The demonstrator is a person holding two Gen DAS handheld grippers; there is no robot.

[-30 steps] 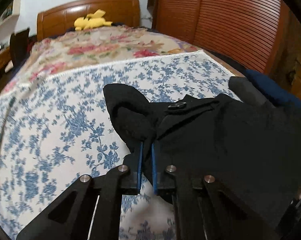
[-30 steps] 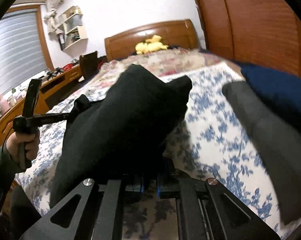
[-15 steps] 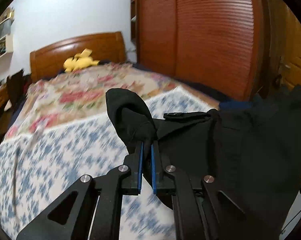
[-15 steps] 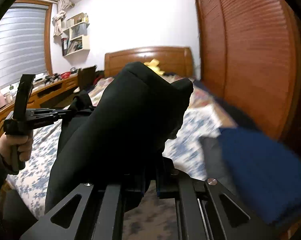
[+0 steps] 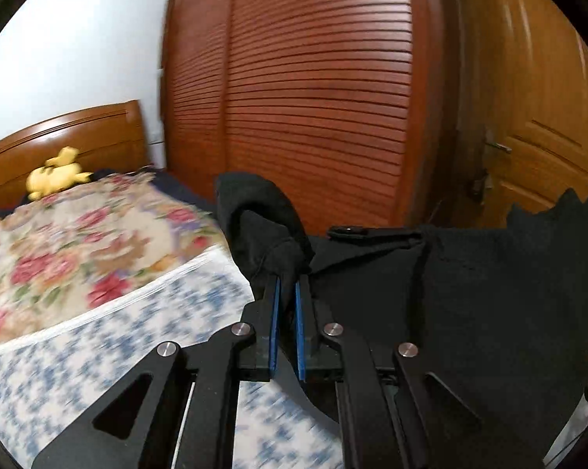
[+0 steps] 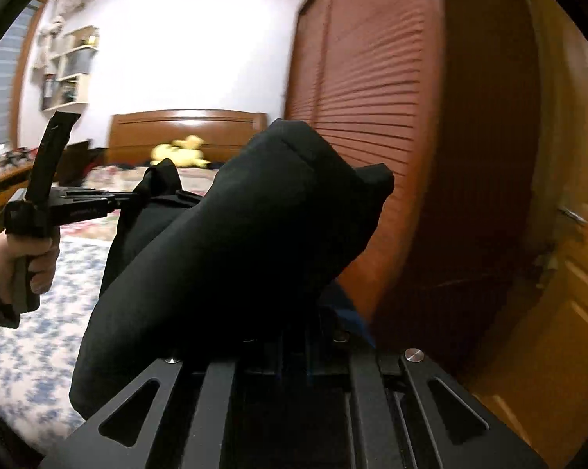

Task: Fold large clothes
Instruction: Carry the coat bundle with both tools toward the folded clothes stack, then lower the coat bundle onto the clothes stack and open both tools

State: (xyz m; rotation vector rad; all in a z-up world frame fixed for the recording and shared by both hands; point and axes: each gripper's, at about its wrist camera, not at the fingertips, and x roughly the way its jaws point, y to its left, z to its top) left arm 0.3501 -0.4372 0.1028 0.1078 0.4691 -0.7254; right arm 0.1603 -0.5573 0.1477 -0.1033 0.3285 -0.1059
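Both grippers, left gripper [image 5: 287, 285] and right gripper [image 6: 294, 336], clamp the black garment [image 5: 470, 305] aloft (wardrobe [image 5: 313, 90] close at one o'clock, bed [image 5: 98, 312] open at nine).

Left wrist: close behind fingers [image 5: 272, 312], facing wardrobe [image 5: 313, 90] | Right wrist: behind cloth-covered fingers, facing headboard [image 6: 188, 125] | Shared: bed [image 5: 98, 242], yellow plush [image 6: 180, 150], wardrobe.

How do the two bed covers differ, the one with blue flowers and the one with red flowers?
The blue-flowered sheet carries small blue sprigs on white; the red-flowered cover shows big red and pink blooms on cream. The blue one lies at the near end of the bed, by the tongs; the red one lies farther back, towards the headboard and the yellow plush toy. The blue one ends in a white edge where they meet. Both are floral and spread flat.
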